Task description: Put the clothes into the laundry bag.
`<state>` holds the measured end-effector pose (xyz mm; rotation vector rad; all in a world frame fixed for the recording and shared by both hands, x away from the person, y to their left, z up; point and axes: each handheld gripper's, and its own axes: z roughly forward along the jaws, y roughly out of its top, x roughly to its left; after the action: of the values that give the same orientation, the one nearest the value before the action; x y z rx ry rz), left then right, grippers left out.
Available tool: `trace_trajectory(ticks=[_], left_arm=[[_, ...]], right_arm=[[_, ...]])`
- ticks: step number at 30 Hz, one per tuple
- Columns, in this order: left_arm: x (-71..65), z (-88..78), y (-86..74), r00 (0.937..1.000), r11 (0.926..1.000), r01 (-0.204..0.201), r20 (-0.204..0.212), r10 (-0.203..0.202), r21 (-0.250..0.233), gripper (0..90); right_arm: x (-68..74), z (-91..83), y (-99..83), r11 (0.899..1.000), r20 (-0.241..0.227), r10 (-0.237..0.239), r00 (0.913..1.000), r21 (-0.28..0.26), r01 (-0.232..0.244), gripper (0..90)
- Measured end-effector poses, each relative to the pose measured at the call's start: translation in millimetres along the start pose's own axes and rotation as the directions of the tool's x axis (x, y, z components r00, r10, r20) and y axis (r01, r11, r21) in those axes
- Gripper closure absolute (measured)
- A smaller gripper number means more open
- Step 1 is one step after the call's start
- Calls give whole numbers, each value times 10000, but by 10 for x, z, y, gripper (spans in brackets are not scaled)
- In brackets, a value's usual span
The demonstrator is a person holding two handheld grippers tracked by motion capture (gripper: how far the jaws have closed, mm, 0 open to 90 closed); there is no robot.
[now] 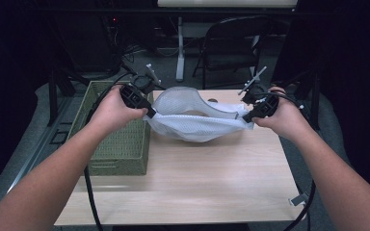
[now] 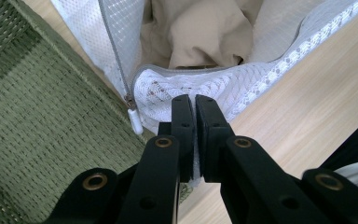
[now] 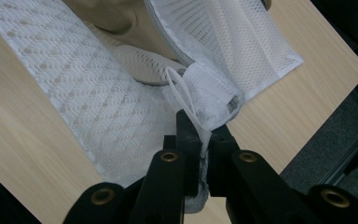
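My forearms are bare, no sleeves. My left gripper (image 1: pixel 136 98) and right gripper (image 1: pixel 261 107) are matte black. Each pair of jaws is two flat black bars on angled black links, pinned with brass-coloured rivets and small dark screw holes. Black cables trail from both grippers, and grey plates sit on top.

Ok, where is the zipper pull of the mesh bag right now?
In the left gripper view the zipper pull hangs at the mesh bag's corner, just left of the left gripper, beside the green woven basket.
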<state>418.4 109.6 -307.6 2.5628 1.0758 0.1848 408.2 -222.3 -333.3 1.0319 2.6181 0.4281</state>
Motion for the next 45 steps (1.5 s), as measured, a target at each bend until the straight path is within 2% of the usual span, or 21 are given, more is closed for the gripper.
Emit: trace_trajectory(ticks=[11,18,27,38,41,43,45], left_arm=[[6,23,-8,10000,10000,48,25,-48,38,868],[13,121,-66,9995,9998,209,233,-210,48,867],[-34,309,-237,9985,9993,64,549,-84,366,865],[-109,489,-521,9942,9998,19,1073,-40,195,865],[-162,578,-623,9942,9996,-65,1072,37,259,865],[-199,641,-687,9959,9994,-145,898,117,306,865],[-215,694,-745,9942,9996,-116,1077,88,254,864]], right_arm=[[2,2,-6,10000,25,24,10000,-88,-24,864],[22,66,-36,9999,-38,108,9999,-103,-109,863],[101,205,-125,10000,-265,-18,9996,72,20,863],[229,325,-330,10000,-557,-55,9984,-1,55,863],[275,372,-408,10000,-734,-42,9973,-55,38,862],[304,411,-457,9999,-831,-6,9965,-109,-4,862],[328,456,-513,9998,-965,14,9953,-174,-31,862]])
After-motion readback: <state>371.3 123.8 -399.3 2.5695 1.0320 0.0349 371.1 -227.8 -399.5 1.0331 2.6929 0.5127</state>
